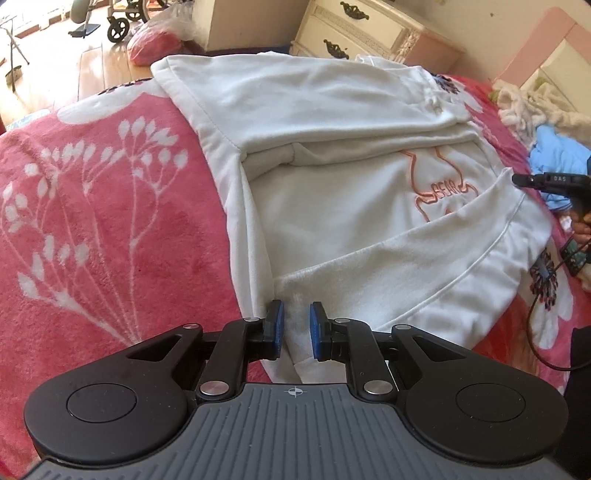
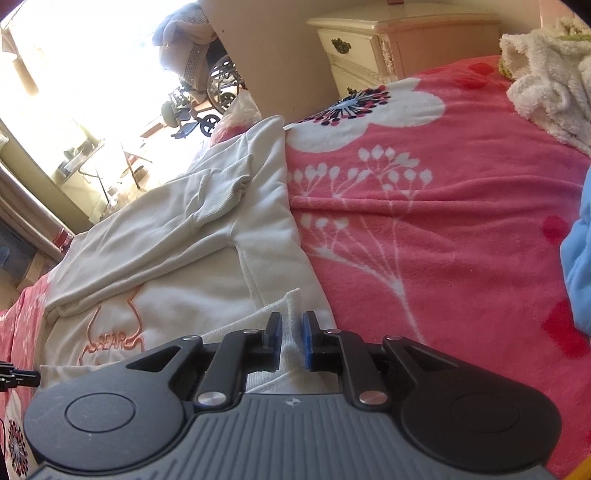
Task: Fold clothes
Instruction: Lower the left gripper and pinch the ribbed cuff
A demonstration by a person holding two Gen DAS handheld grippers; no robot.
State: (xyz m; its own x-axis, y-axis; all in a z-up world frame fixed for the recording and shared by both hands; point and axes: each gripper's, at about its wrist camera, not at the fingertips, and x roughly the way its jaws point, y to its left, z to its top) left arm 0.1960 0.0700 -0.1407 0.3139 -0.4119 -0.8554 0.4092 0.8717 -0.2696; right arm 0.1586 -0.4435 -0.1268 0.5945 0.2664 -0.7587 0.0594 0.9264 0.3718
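Bed blanket (image 1: 92, 206): pink plush with white flower and stem print, covering the bed; carries all items below.

White sweatshirt (image 1: 332, 110): cream-white, partly folded, lying flat on the blanket. One sleeve is laid across the chest, its ribbed cuff (image 2: 225, 199) resting on the body. An orange outline drawing with the word "BEAR" (image 1: 447, 190) sits on the front, partly covered by folded cloth, so the full figure cannot be made out. The long axis runs from the near edge at the grippers away toward the cream dresser (image 1: 354, 33) in the left wrist view. The near end is cut off by the gripper bodies in both views.

Fluffy white cloth (image 2: 546, 85) and light blue cloth (image 2: 580, 266): heaped at the blanket's far side, well apart from the sweatshirt, both cut off by the frame.

Left gripper (image 1: 294, 330): blue pads narrowly parted, a fold of the sweatshirt's edge between them; whether the pads press on it cannot be told.

Right gripper (image 2: 291, 341): pads narrowly parted around a ribbed strip of sweatshirt; grip likewise unclear.
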